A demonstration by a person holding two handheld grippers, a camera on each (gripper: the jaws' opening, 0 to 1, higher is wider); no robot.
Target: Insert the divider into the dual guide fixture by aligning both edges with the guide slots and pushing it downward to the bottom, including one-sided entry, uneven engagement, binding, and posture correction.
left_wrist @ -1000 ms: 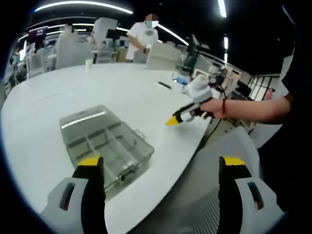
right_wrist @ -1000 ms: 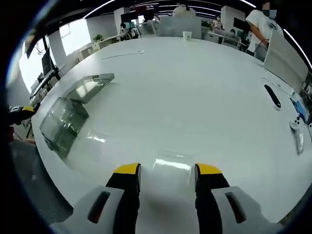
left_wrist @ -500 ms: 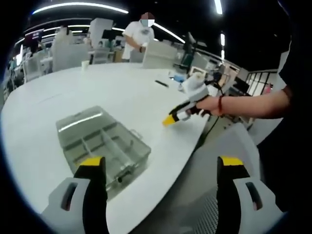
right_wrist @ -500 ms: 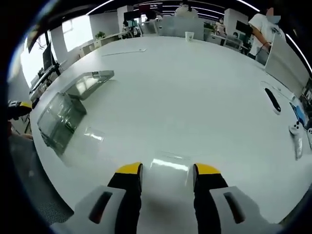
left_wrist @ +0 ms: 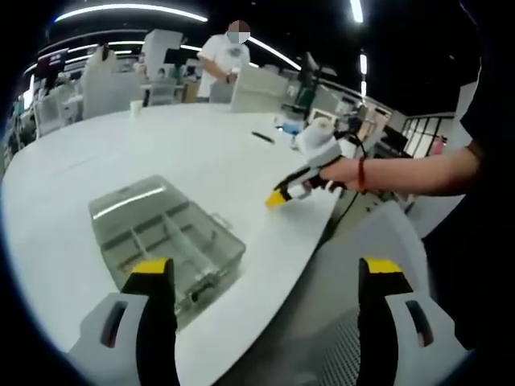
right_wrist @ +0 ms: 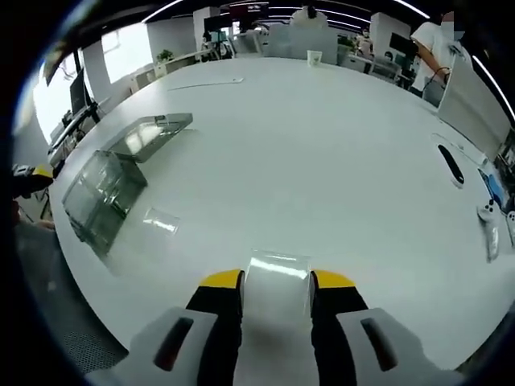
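Note:
A clear compartment box [left_wrist: 161,241] stands near the white table's front edge with its lid open, just beyond my left gripper [left_wrist: 265,272], whose jaws stand wide apart with nothing between them. The same box [right_wrist: 103,197] and its lid [right_wrist: 150,135] sit far left in the right gripper view. A small clear divider [right_wrist: 276,269] lies flat on the table, filling the gap between the jaws of my right gripper [right_wrist: 276,281], which touch both its side edges. A person's hand holds that right gripper [left_wrist: 302,181] low over the table. A second clear piece [right_wrist: 161,221] lies beside the box.
On the white round table [right_wrist: 322,145] lie a black remote [right_wrist: 449,159] and a white controller [right_wrist: 491,217] at the far right, and a cup [right_wrist: 314,58] stands at the back. A person [left_wrist: 221,60] stands beyond the table. The table edge [left_wrist: 290,265] runs close by the box.
My right gripper's jaws have drawn inward until they meet the divider's edges. The left gripper view has drifted slightly; its jaws stay wide apart.

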